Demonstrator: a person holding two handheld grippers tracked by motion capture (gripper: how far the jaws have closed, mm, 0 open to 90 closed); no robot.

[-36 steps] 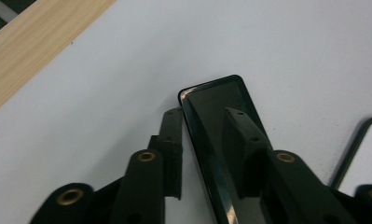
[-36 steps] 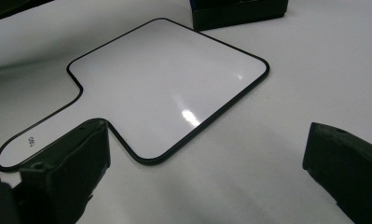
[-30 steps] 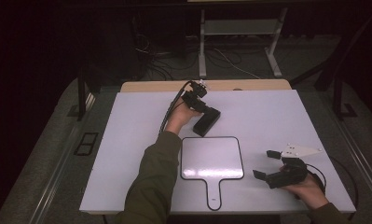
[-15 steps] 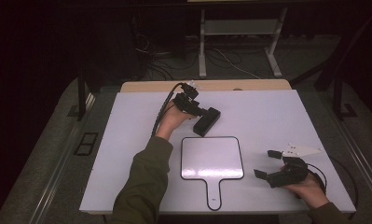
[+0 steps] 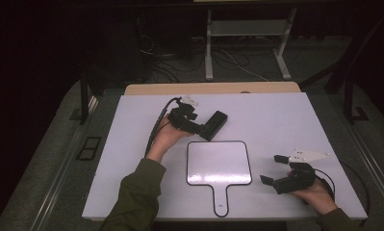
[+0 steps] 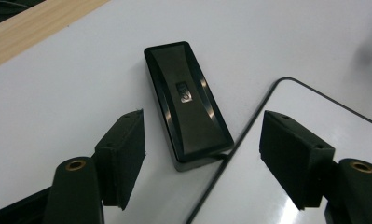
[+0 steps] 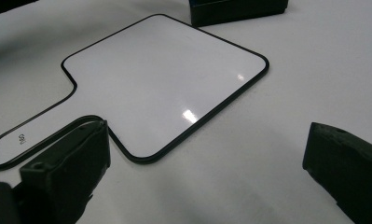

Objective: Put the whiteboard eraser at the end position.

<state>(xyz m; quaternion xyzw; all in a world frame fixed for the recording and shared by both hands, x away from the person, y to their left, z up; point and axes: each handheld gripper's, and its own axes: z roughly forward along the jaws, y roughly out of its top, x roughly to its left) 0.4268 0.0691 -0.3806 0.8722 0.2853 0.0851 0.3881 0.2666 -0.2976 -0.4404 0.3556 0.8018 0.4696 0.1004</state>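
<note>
The left gripper had just been opening its jaws; the black eraser lay free just ahead between them, touching the whiteboard paddle. The right gripper stood wide and empty beside the paddle's handle

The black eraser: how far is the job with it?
Done: the eraser lies on the table by the whiteboard paddle, whose face looks clean. In hand: the left gripper has just been opening, nothing pinched. Left: the right gripper waits open.
</note>
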